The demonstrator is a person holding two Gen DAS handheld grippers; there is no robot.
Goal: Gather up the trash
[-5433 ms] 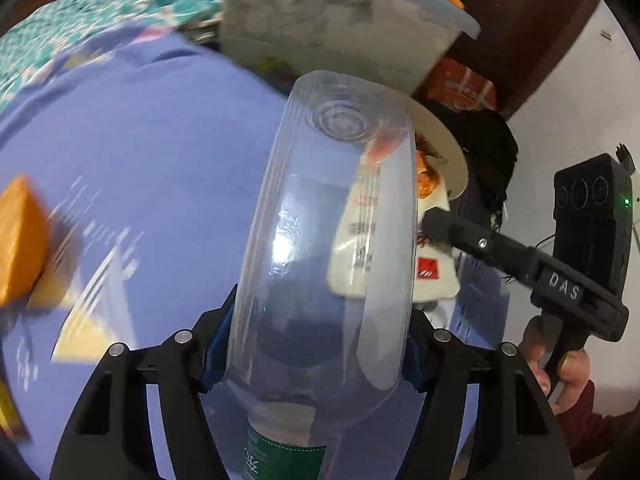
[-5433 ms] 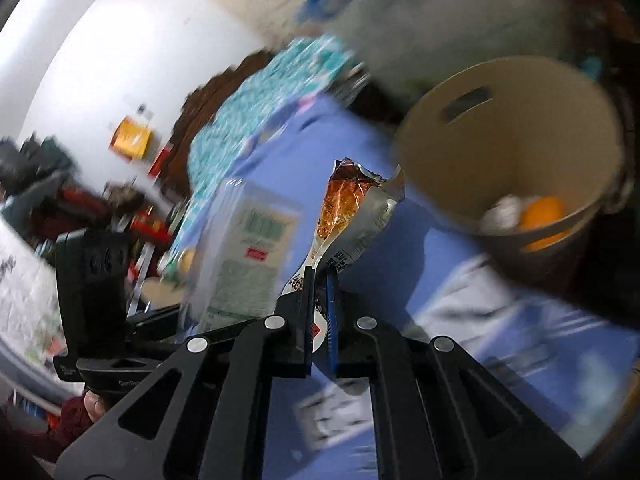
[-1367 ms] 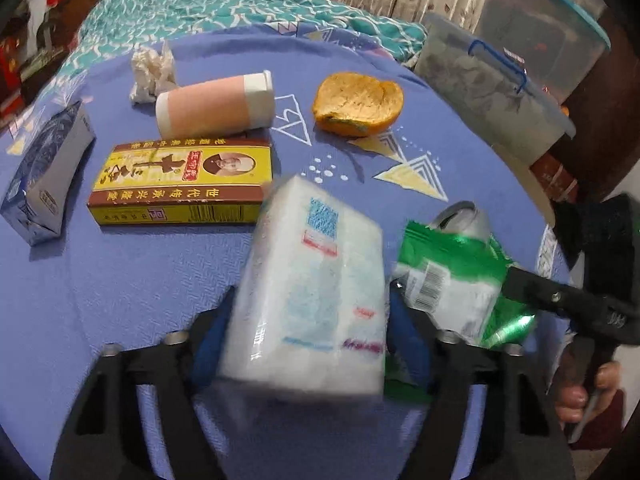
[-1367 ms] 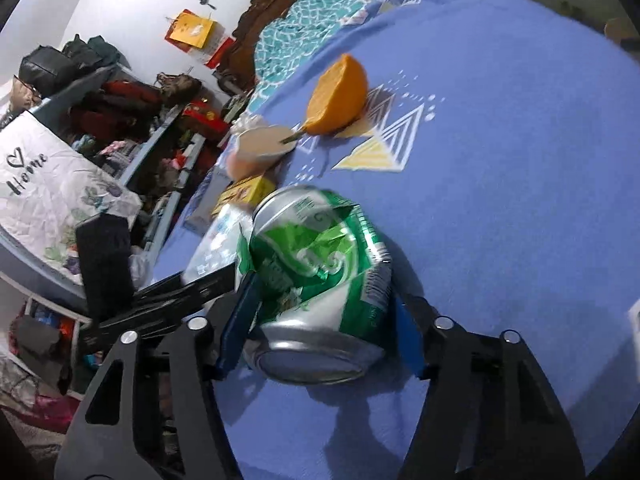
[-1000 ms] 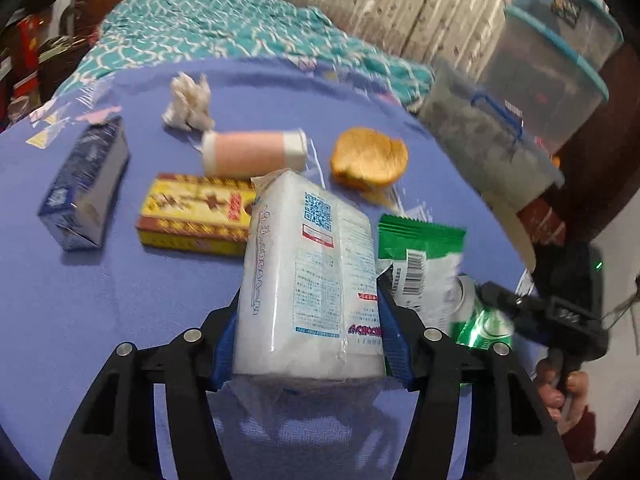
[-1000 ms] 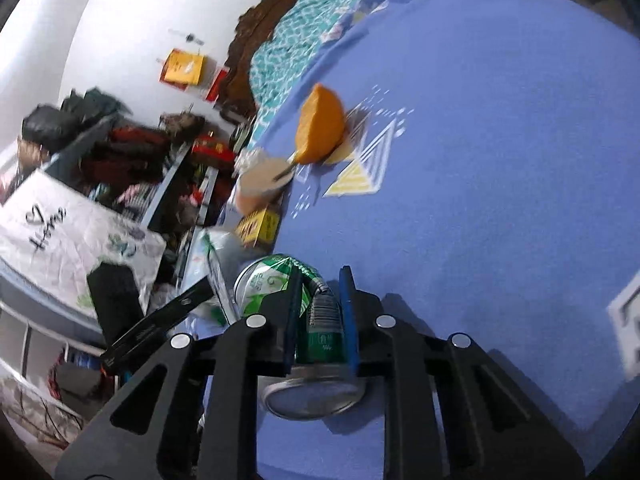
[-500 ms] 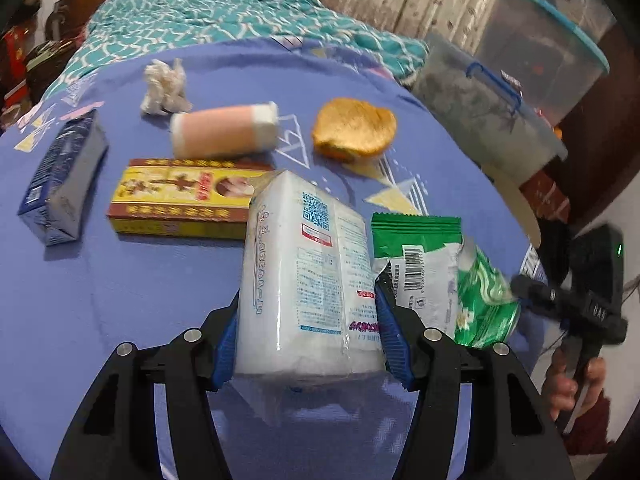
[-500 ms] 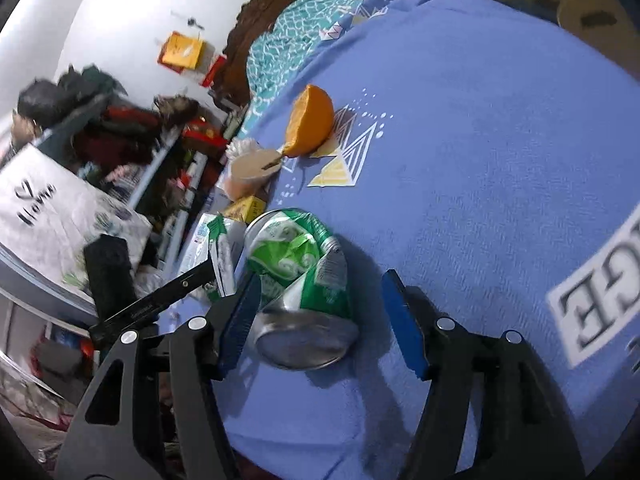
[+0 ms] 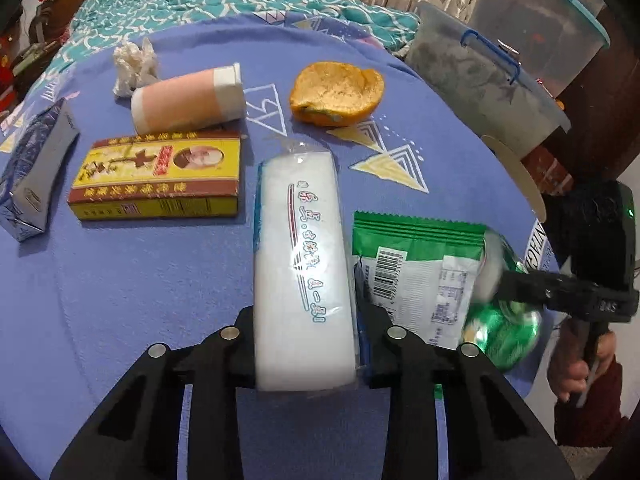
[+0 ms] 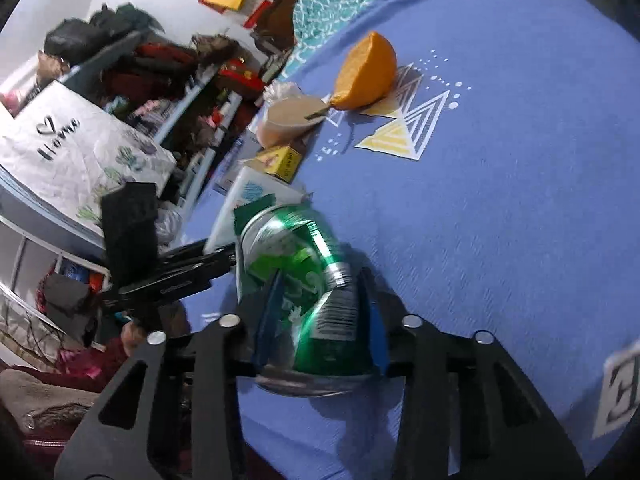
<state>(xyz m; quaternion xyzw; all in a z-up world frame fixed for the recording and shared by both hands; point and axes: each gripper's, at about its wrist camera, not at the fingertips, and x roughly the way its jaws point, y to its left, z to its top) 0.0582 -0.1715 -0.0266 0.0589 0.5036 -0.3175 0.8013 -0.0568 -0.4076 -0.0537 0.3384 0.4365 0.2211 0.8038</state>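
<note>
- The left gripper [image 9: 306, 344] is clamped on a white tissue pack [image 9: 300, 256] just above the surface [image 9: 132, 280].
- The right gripper [image 10: 320, 320] has jaws closing around a crushed green can [image 10: 304, 276], the pads at its sides.
- Left to be collected: green wrapper [image 9: 416, 264], yellow box [image 9: 160, 176], pink tube [image 9: 188, 98], orange peel [image 9: 336, 92], crumpled tissue [image 9: 134, 62], blue carton [image 9: 36, 164].
- The carton and the wrapper's full face are shown by the left view only; cluttered shelves [image 10: 192, 92] by the right view only.

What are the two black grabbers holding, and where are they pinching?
The left tool pinches the white tissue pack across its near end. The right tool is closing around the crushed green can, at its near end.
</note>
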